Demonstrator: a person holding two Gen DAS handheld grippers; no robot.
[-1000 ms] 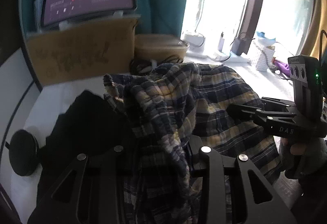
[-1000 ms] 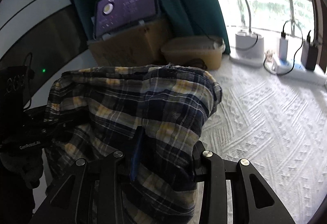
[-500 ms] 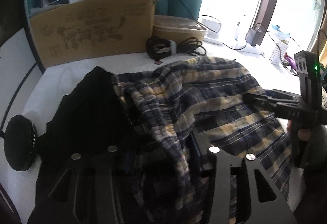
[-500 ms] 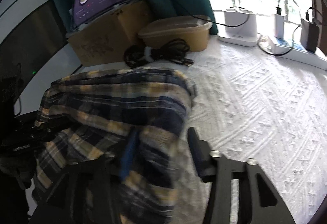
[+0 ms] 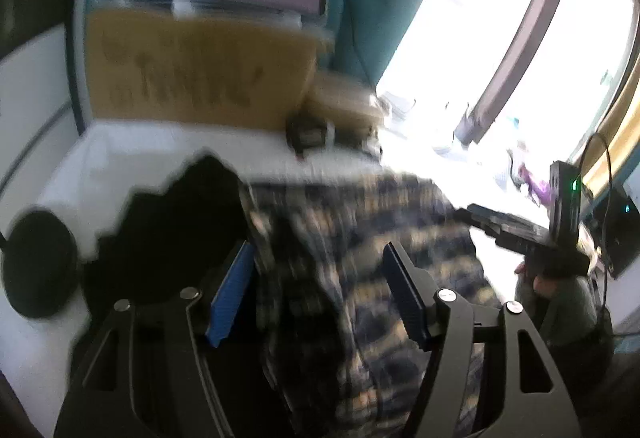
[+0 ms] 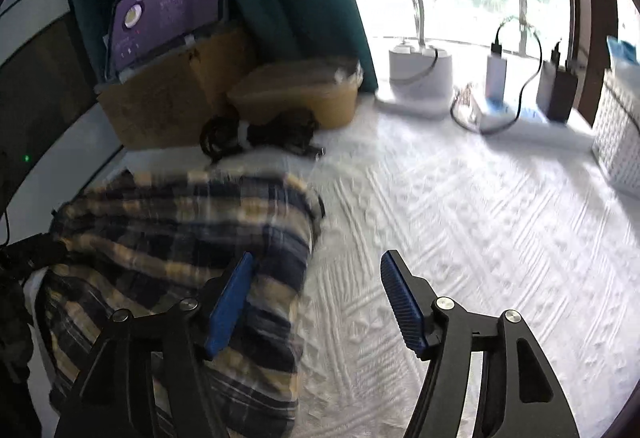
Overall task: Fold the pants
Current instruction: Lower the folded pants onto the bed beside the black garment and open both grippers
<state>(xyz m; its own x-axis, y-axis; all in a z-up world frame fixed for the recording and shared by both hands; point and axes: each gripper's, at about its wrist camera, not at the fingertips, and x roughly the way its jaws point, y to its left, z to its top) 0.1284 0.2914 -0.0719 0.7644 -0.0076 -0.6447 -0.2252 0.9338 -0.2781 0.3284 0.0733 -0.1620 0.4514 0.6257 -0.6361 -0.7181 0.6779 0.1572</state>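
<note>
Pants (image 6: 180, 234), plaid in navy and yellow, lie folded in a bundle on the white textured bed cover (image 6: 460, 238), their long axis running from the near edge away toward the cardboard box (image 6: 160, 106) at the back. In the left wrist view a dark garment (image 5: 168, 222) sits just left of the pants (image 5: 360, 258), which pass between the spread fingers of the left claw (image 5: 316, 294). The right claw (image 6: 316, 298) is spread too, its left pad (image 6: 230, 298) over the plaid edge, its right pad above bare cover.
</note>
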